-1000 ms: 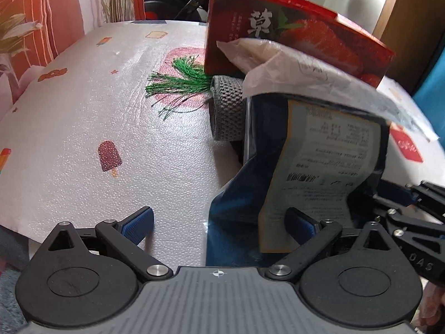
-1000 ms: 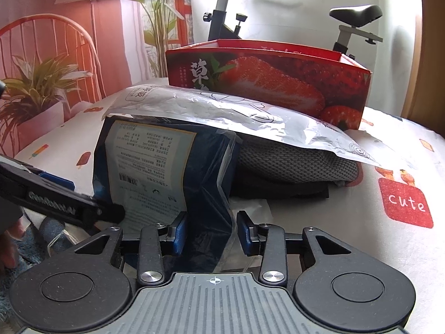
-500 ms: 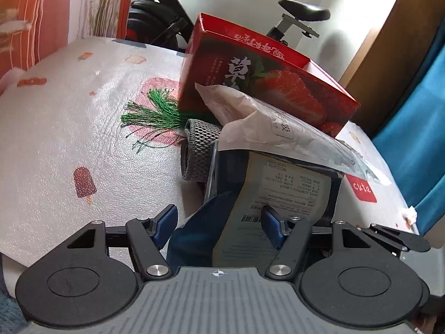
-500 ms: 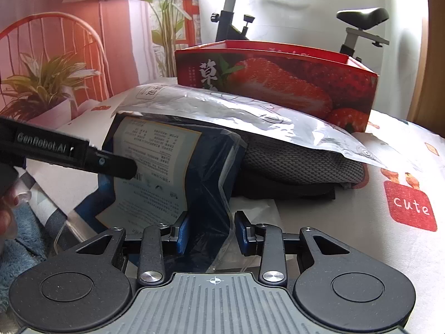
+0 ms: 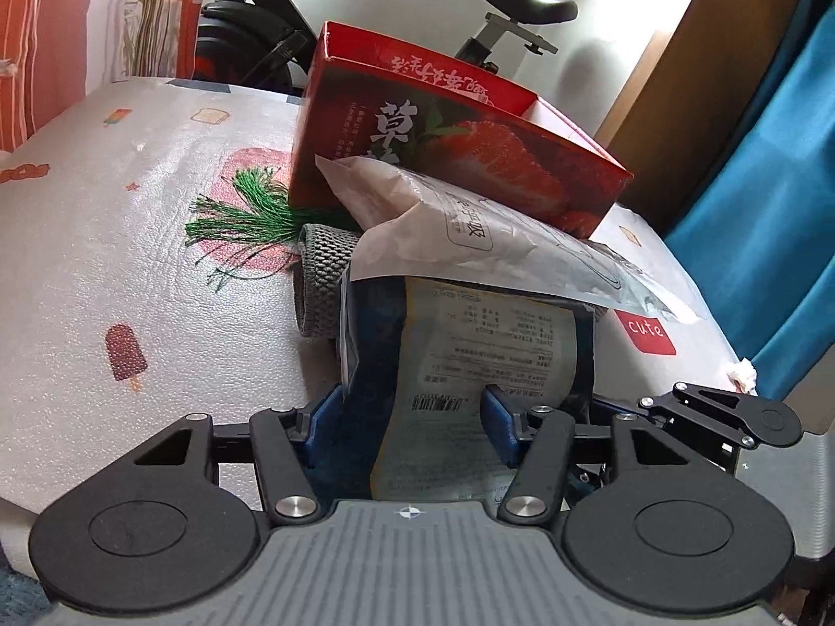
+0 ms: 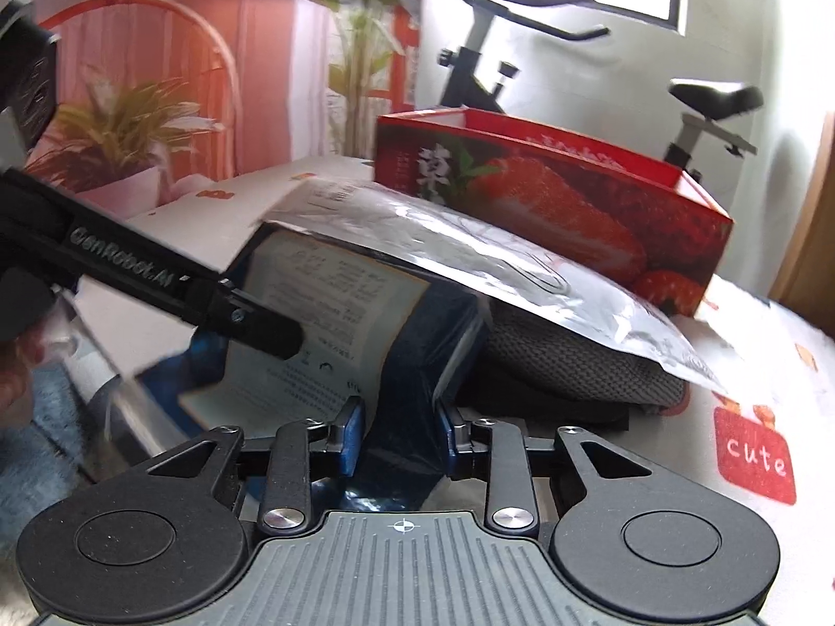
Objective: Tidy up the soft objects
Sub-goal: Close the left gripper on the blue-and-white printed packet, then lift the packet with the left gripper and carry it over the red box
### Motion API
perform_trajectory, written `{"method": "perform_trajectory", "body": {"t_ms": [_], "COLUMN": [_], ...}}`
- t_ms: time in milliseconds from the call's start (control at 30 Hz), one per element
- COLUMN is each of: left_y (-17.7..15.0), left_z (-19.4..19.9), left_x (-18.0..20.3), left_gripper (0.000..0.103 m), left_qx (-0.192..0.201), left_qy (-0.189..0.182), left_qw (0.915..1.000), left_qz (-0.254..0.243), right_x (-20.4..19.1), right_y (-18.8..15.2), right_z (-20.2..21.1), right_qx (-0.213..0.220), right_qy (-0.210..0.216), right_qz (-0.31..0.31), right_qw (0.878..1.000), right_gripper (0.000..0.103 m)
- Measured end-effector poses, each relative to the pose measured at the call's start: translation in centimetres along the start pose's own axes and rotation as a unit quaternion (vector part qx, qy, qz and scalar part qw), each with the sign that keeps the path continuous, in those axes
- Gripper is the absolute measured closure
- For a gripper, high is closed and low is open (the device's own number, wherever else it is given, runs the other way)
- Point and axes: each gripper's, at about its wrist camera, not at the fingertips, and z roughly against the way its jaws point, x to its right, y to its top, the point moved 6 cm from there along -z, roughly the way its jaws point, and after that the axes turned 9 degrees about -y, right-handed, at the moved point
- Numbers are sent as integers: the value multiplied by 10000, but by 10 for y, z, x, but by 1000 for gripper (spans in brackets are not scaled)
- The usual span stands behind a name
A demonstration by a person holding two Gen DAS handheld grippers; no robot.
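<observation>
A dark blue plastic bag [image 5: 469,344] with a white printed label lies at the table's near edge, part of it under a silvery bag [image 5: 469,224]. My left gripper [image 5: 410,420] has its jaws closing on the blue bag's near end, and both pads touch it. In the right wrist view my right gripper [image 6: 399,433] is closing too, pinching a fold of the blue bag [image 6: 323,302]. The left gripper's finger [image 6: 261,328] lies across the label. A grey knit cloth [image 6: 574,365] sits rolled under the silvery bag [image 6: 469,245].
An open red strawberry box [image 5: 469,146] stands behind the pile, with a green tassel [image 5: 245,214] at its left. Behind the table there is an exercise bike [image 6: 469,78], and a blue curtain [image 5: 772,208] hangs to the right. The right gripper's body [image 5: 730,417] is close beside my left one.
The left jaws have narrowed from wide open to both sides of the blue bag. The right jaws have narrowed on the fold. The left finger has moved up onto the label.
</observation>
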Motion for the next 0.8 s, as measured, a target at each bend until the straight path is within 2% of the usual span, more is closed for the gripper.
{"method": "perform_trajectory", "body": {"t_ms": [67, 167, 267, 500, 567, 800], "left_y": [-4, -15, -20, -15, -13, -5], "left_z": [5, 4, 9, 26, 31, 50], "left_x": [-1, 0, 3, 7, 9, 28], "left_gripper": [43, 43, 43, 44, 49, 50], "left_qx": [33, -250, -302, 60, 155, 562], "left_qy": [99, 143, 109, 88, 82, 129], "left_qw": [9999, 9996, 9995, 9999, 9998, 9971], "left_qz": [7, 51, -72, -72, -98, -488], "right_x": [-10, -26, -28, -27, -26, -22], "right_y": [-2, -5, -2, 1, 3, 10], "right_z": [10, 23, 31, 40, 43, 54], "right_qx": [88, 254, 379, 586, 678, 1014], "right_qy": [144, 166, 135, 64, 5, -242], "right_qz": [267, 746, 784, 916, 959, 1045], "right_qw": [9995, 9968, 9961, 9940, 9931, 9890], "right_gripper": [79, 79, 79, 87, 88, 90]}}
